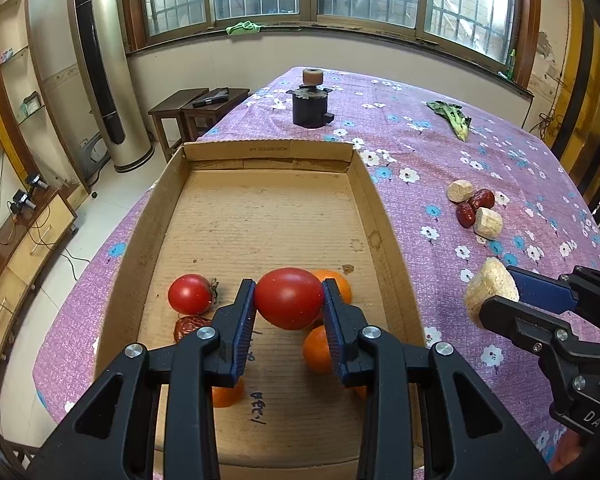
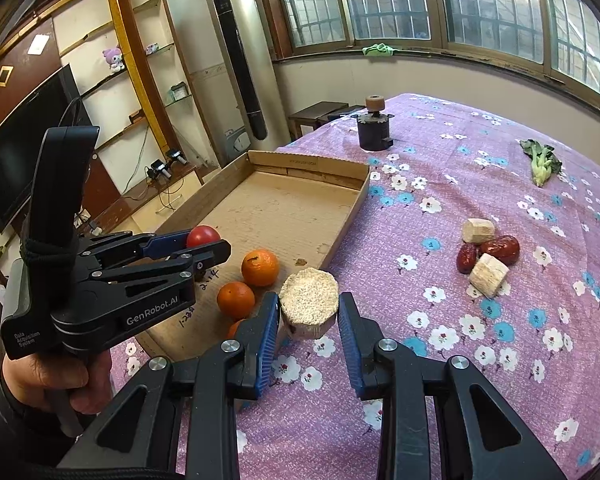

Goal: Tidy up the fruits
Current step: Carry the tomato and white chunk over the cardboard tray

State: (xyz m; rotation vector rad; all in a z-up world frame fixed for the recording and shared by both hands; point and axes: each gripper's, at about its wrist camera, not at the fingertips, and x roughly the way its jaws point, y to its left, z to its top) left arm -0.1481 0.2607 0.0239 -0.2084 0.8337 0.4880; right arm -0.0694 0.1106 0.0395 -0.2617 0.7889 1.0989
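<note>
**A:** What sits at the left of the frames?

**B:** In the left wrist view, a shallow cardboard box (image 1: 268, 216) fills the middle and lower left, lying on a desk (image 1: 440, 152) covered with a purple flowered cloth. In its near end, a small tomato (image 1: 191, 294) sits at the lower left with a dark red date (image 1: 188, 326) just below it.

**A:** And the left tongs?

**B:** The left tongs (image 1: 288, 300) are clenched on a larger tomato (image 1: 289, 298), one blue pad on each side, over the near end of the box. Its long axis runs across the frame, from pad to pad. Oranges (image 1: 318, 350) lie just behind and below it on the box floor. Whether the tomato touches the floor, I cannot tell.

**A:** Moving right?

**B:** In the right wrist view, the right tongs (image 2: 309, 320) are at lower centre, holding a pale corn-cob slice (image 2: 309, 300) with its cut face up. The left pad touches it; a thin gap seems to show at the right pad, so I cannot tell how firm the grip is. It hangs over the cloth, just outside the box's near right corner.

**A:** What does the next move turn on?

**B:** Likely this: the box lies to the left of the right tongs, close by, while the left tongs already occupy that corner.

**A:** Further right?

**B:** Two more cob pieces (image 2: 487, 274) and two dates (image 2: 500, 248) cluster at centre right, nearer the right hand. A leafy green (image 2: 542, 162) lies at upper right.
</note>
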